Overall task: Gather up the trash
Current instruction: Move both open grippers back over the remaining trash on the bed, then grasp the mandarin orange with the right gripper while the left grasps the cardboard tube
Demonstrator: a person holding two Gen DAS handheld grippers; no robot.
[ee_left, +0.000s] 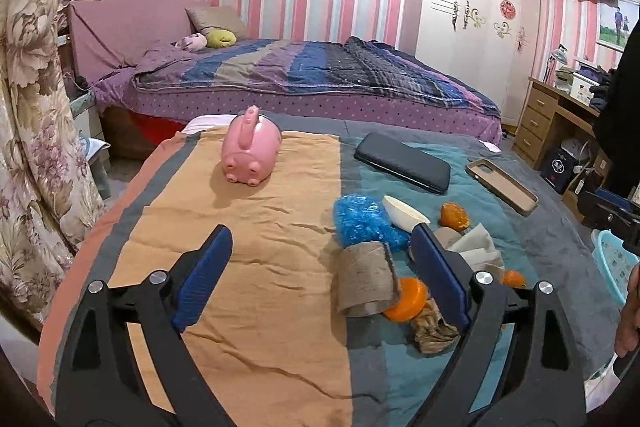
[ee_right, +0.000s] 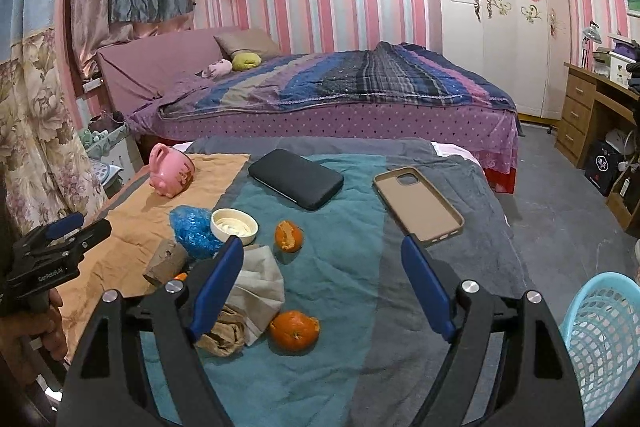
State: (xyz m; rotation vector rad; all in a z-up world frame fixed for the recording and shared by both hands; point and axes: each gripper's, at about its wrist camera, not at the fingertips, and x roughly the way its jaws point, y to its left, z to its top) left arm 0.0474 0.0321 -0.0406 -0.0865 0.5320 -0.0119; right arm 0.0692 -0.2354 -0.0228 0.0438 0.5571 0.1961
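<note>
The trash lies in a heap on the cloth-covered table: a cardboard tube (ee_left: 366,281), a crumpled blue plastic bag (ee_left: 362,221), a white tub (ee_left: 404,213), orange peels (ee_left: 406,299), brown paper (ee_left: 434,331) and a white tissue (ee_left: 476,247). My left gripper (ee_left: 322,233) is open just above the table, and the tube lies between its fingers but apart from both. My right gripper (ee_right: 322,243) is open over bare teal cloth. The tissue (ee_right: 258,283) and brown paper (ee_right: 224,335) sit by its left finger, and an orange (ee_right: 295,330) and a peel (ee_right: 289,235) lie between its fingers, untouched.
A pink piggy bank (ee_left: 250,151), a black wallet (ee_right: 296,179) and a tan phone case (ee_right: 418,205) lie further back on the table. A light blue mesh basket (ee_right: 604,343) stands at the table's right side. A bed, a wardrobe and a desk stand behind.
</note>
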